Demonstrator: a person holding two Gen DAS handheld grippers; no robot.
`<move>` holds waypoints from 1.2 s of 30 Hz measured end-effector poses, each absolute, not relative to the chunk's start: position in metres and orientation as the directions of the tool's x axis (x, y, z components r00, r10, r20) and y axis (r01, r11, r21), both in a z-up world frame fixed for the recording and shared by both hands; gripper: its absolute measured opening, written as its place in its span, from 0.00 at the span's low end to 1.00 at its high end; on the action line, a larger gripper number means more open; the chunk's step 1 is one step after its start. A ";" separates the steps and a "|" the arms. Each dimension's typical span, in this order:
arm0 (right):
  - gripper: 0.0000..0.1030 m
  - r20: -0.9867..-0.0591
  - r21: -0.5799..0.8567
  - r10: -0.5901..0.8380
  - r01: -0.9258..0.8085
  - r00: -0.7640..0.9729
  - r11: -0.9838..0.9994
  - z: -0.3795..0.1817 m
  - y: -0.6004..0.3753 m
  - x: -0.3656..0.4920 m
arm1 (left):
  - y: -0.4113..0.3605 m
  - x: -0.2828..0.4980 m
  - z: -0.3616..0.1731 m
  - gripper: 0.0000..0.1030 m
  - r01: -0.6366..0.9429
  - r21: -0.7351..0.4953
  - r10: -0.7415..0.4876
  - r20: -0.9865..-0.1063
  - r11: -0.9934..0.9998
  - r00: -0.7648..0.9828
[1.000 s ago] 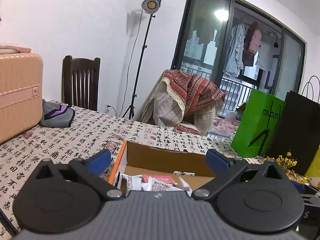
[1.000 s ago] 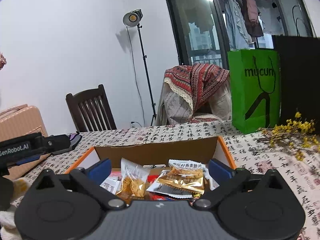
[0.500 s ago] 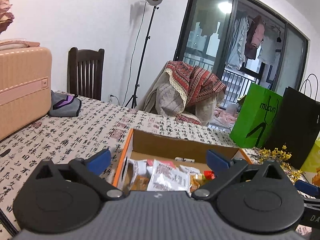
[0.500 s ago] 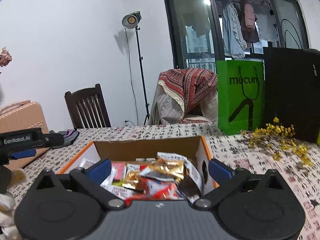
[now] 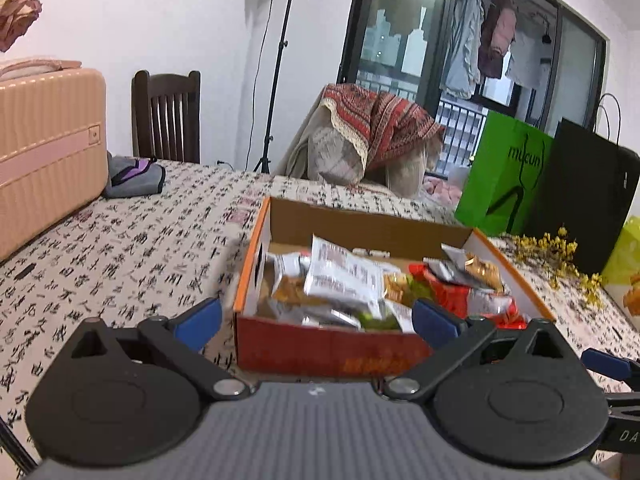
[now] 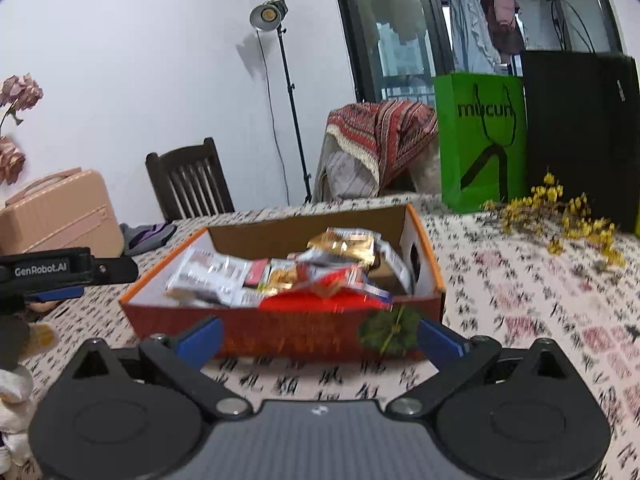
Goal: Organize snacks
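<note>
1. Blue-padded left gripper: my jaws are spread and empty, so they could snag the orange cardboard box.
2. Crinkly foil snack packets are heaped inside the box on the tabletop; they may slip.
3. Right gripper, equally spread, might shove the box.

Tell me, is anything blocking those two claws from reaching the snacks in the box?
Nothing visible does. Both the left claw and right claw are open, facing the box; only its low front wall stands before the snacks, and its top is open.
</note>
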State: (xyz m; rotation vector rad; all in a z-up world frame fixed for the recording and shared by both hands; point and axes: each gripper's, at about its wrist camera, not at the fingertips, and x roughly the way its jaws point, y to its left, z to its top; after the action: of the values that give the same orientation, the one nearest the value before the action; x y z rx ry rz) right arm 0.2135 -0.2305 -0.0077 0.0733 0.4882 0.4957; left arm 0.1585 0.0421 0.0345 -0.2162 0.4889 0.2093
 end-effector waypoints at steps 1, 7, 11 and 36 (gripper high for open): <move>1.00 -0.437 0.187 0.476 -0.440 0.763 0.878 -0.010 -0.231 0.212 | 0.041 0.156 0.034 1.00 -0.249 -0.153 0.147 -0.485 0.956 0.862; 1.00 -0.438 0.201 0.497 -0.458 0.749 0.866 -0.016 -0.232 0.203 | 0.039 0.149 0.034 1.00 -0.257 -0.144 0.158 -0.486 0.956 0.859; 1.00 -0.427 0.208 0.502 -0.459 0.752 0.864 -0.015 -0.234 0.199 | 0.036 0.149 0.036 1.00 -0.253 -0.139 0.157 -0.485 0.957 0.861; 1.00 -0.469 0.205 0.478 -0.435 0.743 0.877 -0.018 -0.233 0.202 | 0.044 0.149 0.027 1.00 -0.259 -0.157 0.141 -0.524 0.953 0.840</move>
State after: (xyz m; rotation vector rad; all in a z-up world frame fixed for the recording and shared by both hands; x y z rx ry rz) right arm 0.2024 -0.2325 -0.0184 0.0847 0.5364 0.5005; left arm 0.1495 0.0438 0.0270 -0.2264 0.5343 0.2133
